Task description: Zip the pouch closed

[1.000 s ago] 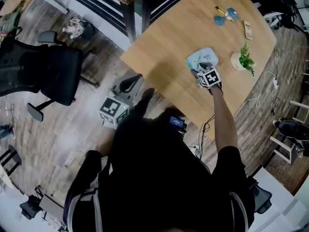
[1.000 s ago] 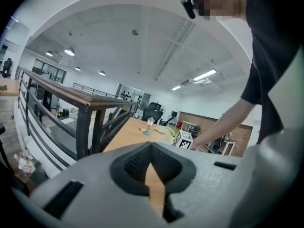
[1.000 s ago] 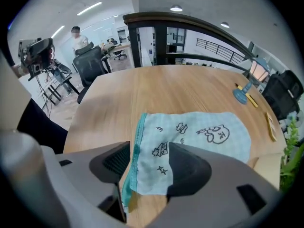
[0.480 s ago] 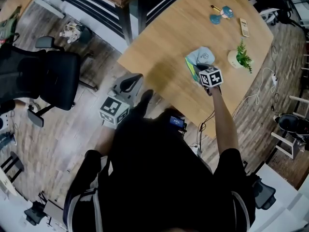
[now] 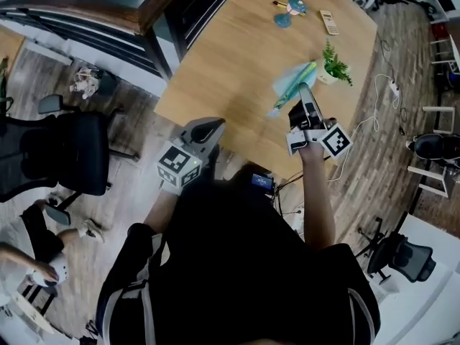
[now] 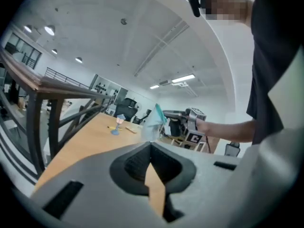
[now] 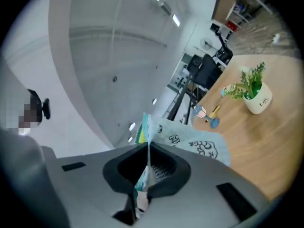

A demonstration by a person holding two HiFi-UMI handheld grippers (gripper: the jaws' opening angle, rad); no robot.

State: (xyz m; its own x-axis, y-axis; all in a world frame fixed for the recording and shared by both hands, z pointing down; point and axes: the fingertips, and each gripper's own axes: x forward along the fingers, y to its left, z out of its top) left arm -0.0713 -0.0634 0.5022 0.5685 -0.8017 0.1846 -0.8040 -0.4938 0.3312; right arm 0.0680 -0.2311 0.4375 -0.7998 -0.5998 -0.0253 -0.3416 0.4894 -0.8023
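The head view looks steeply down from above the person onto the light wooden table (image 5: 230, 63). The left gripper view, low at the table's near edge, faces level along the tabletop toward the right gripper (image 6: 165, 113). The right gripper view, close behind its jaws, looks across the same table at the small green plant in a white pot (image 7: 251, 91), which the head view shares.

Light wooden table (image 5: 230, 63), most of top bare. Small green plant in white pot (image 5: 332, 67) stands near right edge. At far end, two small blue items (image 5: 282, 20) lie close together, yellow stick-like piece beside them. Beige rectangular object (image 5: 329, 21) lies near them, toward right edge.
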